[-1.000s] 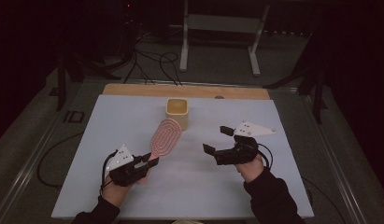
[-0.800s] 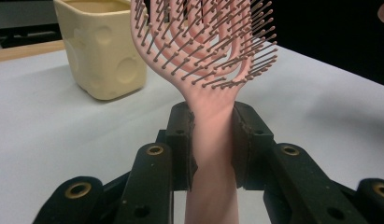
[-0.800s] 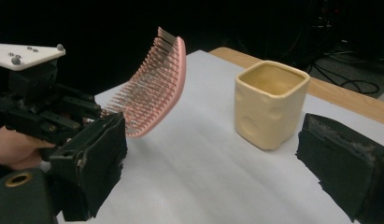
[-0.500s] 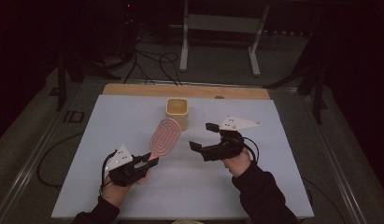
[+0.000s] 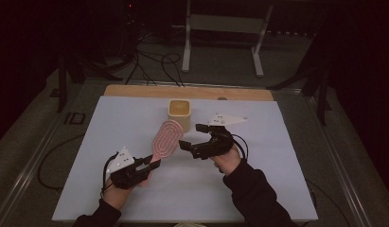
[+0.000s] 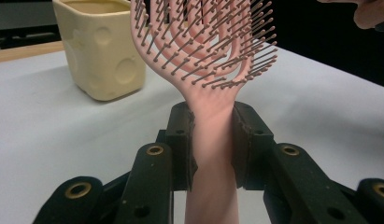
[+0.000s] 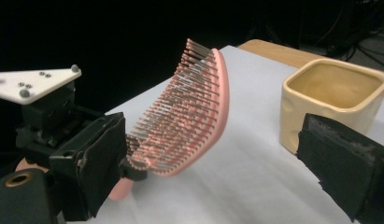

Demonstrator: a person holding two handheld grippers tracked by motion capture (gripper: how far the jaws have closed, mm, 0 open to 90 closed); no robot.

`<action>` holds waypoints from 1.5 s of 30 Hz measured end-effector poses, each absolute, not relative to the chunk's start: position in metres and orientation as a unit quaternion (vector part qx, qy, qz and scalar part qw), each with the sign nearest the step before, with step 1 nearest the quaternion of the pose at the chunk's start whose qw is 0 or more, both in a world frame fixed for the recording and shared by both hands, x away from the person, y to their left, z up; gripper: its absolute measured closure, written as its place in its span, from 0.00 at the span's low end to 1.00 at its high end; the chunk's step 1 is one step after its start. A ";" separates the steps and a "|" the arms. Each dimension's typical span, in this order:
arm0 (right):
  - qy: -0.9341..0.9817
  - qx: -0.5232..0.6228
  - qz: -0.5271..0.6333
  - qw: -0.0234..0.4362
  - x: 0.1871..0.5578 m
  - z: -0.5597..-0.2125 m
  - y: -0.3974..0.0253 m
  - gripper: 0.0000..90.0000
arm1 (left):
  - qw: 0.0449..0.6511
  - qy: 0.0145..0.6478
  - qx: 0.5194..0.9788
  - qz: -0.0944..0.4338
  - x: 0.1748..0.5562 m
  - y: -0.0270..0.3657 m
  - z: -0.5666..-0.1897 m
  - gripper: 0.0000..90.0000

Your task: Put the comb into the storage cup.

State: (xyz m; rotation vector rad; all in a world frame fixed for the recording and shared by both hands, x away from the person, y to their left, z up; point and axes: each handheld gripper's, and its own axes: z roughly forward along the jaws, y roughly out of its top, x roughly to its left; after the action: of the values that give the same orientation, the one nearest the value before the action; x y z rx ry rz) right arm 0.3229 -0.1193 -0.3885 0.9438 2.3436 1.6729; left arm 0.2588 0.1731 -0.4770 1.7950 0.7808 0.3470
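Observation:
A pink hairbrush (image 5: 166, 138) is lifted at a slant above the white table, bristles up. My left gripper (image 5: 145, 166) is shut on its handle (image 6: 212, 140), whose sides both pads press. My right gripper (image 5: 191, 136) stands open just right of the brush head. In the right gripper view the brush head (image 7: 189, 121) lies between that gripper's wide-apart jaws, nearer the left one, and the left gripper (image 7: 45, 116) shows behind it. A cream square cup (image 5: 180, 111) stands upright beyond the brush, seen also as a cup (image 6: 103, 46) with round dimples.
The white table sheet (image 5: 277, 179) ends at a wooden strip (image 5: 135, 91) along the far edge. Cables and a metal stand (image 5: 220, 28) sit on the dark floor beyond. The cup (image 7: 332, 102) stands close to my right gripper's right jaw.
My right gripper has travelled left across the table to the brush head, its jaws still apart. The left gripper and the brush have stayed put.

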 end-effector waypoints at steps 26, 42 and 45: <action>0.736 0.361 0.568 -0.081 0.340 -0.405 -0.095 0.31 | 0.551 0.321 0.756 0.146 0.257 0.172 -0.477 0.80; 0.745 0.350 0.556 -0.117 0.340 -0.415 -0.077 0.54 | 0.565 0.309 0.752 0.142 0.256 0.171 -0.476 0.80; 0.742 0.353 0.557 -0.119 0.340 -0.415 -0.076 0.60 | 0.566 0.310 0.751 0.139 0.256 0.172 -0.477 0.80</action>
State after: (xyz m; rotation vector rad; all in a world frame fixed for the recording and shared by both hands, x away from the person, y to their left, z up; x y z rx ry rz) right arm 0.3397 -0.0760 -0.4150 1.2002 2.5273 1.8962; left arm 0.2558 0.1717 -0.4767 1.7668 0.7289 0.3265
